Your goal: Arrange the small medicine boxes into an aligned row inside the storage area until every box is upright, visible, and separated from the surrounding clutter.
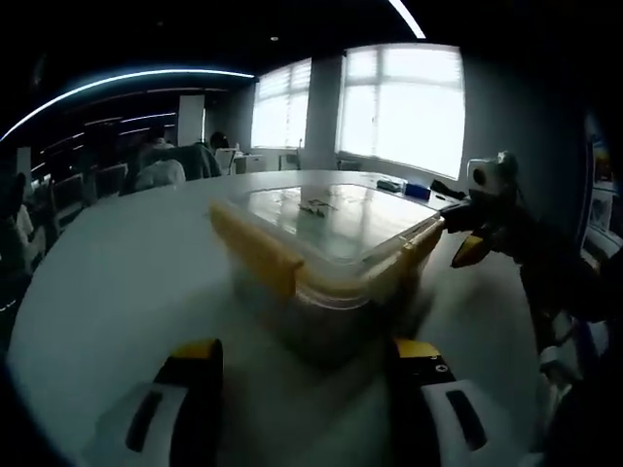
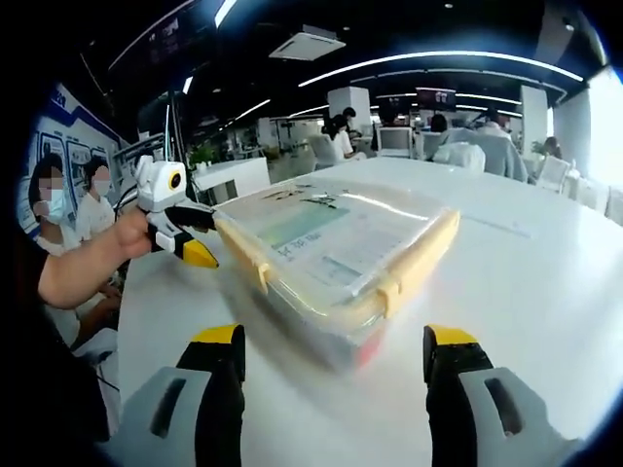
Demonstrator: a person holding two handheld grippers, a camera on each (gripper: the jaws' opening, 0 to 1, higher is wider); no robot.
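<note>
Office surroundings, bright windows; a white tabletop (image 1: 117, 292) carries a clear lidded storage box (image 1: 326, 248) with yellow latches (image 2: 409, 272), lid still on. No medicine boxes can be made out through the lid. Left gripper (image 1: 307, 389) and right gripper (image 2: 336, 375) both stand open, just short of the box. Judgement: release every latch evenly before lifting the lid.
</note>
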